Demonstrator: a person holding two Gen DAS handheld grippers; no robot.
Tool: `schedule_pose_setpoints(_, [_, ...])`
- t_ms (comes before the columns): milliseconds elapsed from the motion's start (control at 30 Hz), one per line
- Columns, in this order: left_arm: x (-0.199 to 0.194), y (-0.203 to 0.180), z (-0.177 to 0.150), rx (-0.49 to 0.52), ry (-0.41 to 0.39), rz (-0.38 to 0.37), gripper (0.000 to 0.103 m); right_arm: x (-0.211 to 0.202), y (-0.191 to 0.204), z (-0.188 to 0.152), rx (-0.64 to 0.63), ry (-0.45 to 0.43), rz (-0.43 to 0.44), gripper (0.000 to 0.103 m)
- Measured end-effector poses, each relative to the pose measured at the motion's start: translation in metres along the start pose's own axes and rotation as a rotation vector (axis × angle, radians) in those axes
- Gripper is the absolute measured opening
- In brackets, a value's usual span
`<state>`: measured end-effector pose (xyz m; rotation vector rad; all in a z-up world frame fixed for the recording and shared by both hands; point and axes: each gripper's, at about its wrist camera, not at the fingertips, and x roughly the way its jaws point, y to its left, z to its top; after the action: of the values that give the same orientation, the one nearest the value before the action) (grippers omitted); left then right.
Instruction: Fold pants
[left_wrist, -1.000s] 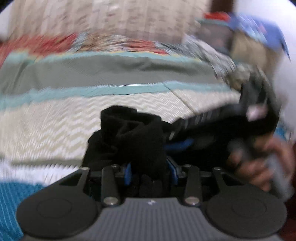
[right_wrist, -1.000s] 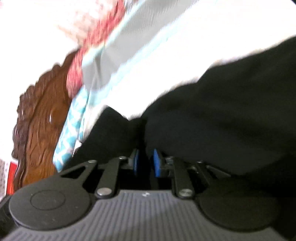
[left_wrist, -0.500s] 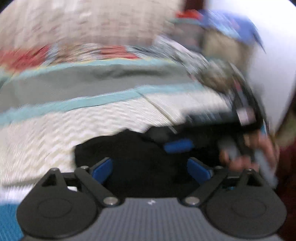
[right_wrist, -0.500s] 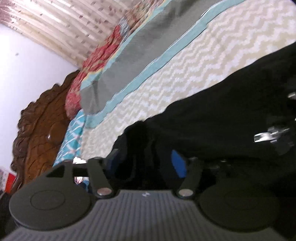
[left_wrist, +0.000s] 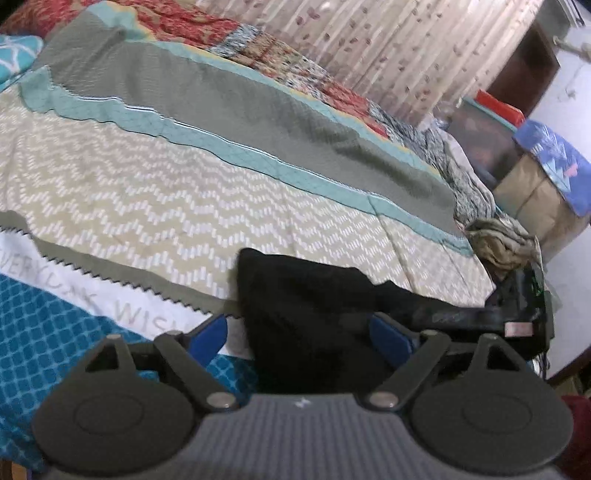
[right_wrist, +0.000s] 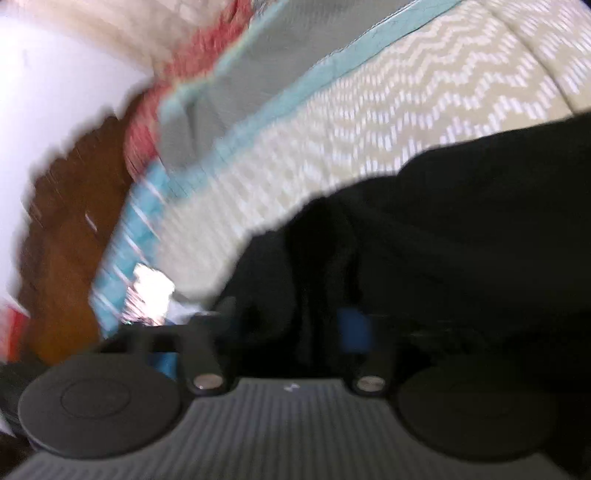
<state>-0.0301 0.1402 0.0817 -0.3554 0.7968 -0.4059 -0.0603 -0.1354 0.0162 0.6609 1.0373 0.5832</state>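
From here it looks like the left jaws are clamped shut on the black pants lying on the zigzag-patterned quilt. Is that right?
Not quite. The left wrist view shows the left gripper with its jaws spread wide, having just closed slightly; its blue pads stand clear on either side of the black pants, not clamped on them. The pants do lie on the zigzag-patterned quilt.

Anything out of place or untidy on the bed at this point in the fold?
The black pants lie in a bunched heap on the zigzag bedspread, not flat. The left gripper stands open around the heap. At the bed's far corner a crumpled beige cloth sits loose. Nothing looks damaged.
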Motion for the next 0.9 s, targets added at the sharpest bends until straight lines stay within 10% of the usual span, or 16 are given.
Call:
schedule_pose_setpoints(233, [0.003, -0.026, 0.006, 0.103, -0.022, -0.009, 0.086, -0.081, 0.057, -0.035, -0.385, -0.275, -0.045, 0.021])
schedule_pose_setpoints(433, [0.044, -0.061, -0.011, 0.271, 0.044, 0.02, 0.086, -0.07, 0.001, -0.047, -0.201, -0.189, -0.293, 0.039])
schedule_pose_setpoints(667, [0.079, -0.068, -0.039, 0.339, 0.163, 0.127, 0.086, -0.119, 0.016, -0.041, -0.245, -0.419, -0.268, 0.05])
schedule_pose_setpoints(900, [0.094, -0.064, -0.054, 0.335, 0.172, 0.191, 0.095, -0.066, -0.024, -0.038, -0.206, -0.174, -0.225, 0.036])
